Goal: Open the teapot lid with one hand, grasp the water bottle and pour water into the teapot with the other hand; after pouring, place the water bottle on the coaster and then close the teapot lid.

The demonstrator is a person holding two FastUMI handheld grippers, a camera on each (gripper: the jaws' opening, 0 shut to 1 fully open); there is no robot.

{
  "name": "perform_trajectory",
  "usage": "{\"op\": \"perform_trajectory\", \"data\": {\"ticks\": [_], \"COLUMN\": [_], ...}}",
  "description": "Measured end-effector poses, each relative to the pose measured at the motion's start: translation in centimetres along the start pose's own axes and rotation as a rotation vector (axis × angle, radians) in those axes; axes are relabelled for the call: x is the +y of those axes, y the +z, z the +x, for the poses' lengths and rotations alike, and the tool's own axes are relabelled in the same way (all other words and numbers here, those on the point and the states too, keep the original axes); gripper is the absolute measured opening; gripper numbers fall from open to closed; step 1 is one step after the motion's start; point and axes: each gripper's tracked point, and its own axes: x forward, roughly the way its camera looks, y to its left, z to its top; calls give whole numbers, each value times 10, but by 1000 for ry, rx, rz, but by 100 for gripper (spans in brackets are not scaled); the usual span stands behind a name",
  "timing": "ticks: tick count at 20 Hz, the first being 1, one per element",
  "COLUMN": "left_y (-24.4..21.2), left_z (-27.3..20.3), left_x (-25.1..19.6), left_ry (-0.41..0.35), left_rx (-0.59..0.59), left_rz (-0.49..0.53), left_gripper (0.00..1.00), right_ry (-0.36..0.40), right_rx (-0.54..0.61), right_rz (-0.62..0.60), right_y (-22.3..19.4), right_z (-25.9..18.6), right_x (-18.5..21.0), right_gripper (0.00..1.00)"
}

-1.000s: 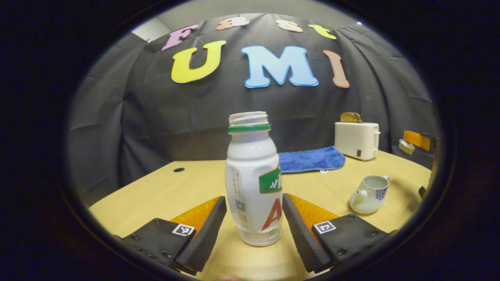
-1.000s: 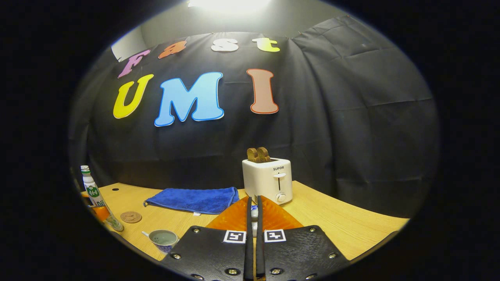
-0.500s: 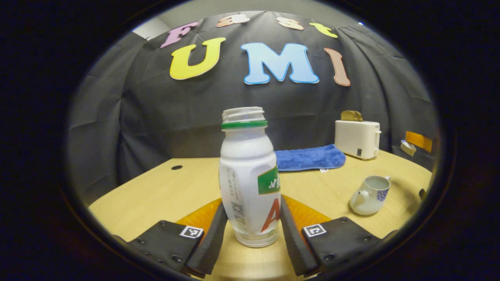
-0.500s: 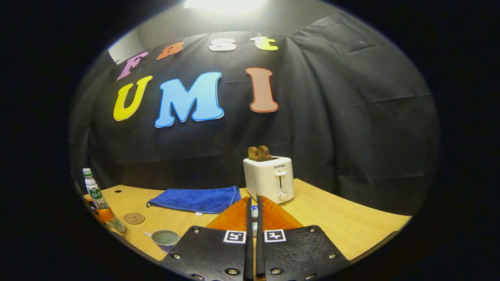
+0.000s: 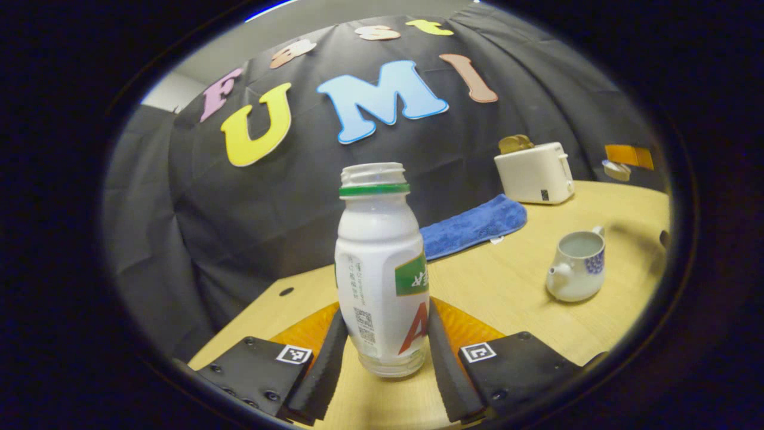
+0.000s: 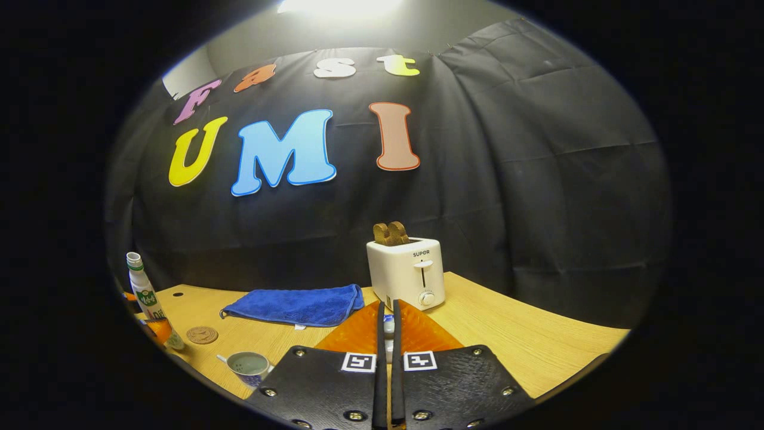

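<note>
A: What sits between the right hand-held gripper (image 6: 386, 334)'s fingers?
B: Something small and pale, mostly hidden.
A: And the bottle (image 6: 147, 298) far left?
B: Its base is covered; the label's too small.

Booth with black cloth wall and a light wooden bench

In the right gripper view the bench (image 6: 513, 340) spreads from 8 to 4 o'clock below the creased cloth wall (image 6: 537, 179); a pale wall strip (image 6: 286, 36) and a bright ceiling light (image 6: 340, 7) sit at 12 o'clock.
</note>
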Motion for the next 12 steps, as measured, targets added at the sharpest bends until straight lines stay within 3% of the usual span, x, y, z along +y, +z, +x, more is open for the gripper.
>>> {"op": "perform_trajectory", "data": {"ticks": [1, 5, 6, 8, 12], "left_y": [4, 19, 24, 33, 44], "left_z": [-1, -1, -1, -2, 1], "left_x": [0, -2, -3, -7, -21], "left_ry": [12, 50, 62, 82, 76], "left_rx": [-8, -32, -43, -65, -81], "left_rz": [48, 245, 308, 435, 542], "left_gripper": [81, 81, 76, 81, 81], "right_ry": [-1, -5, -4, -2, -6], "right_rx": [1, 8, 11, 14, 13], "right_rz": [4, 19, 23, 28, 33], "right_y": [0, -1, -2, -1, 0], "right_z": [0, 1, 1, 1, 1], "right_x": [-1, -4, -4, -4, -7], "right_gripper": [3, 3, 3, 3, 3]}}
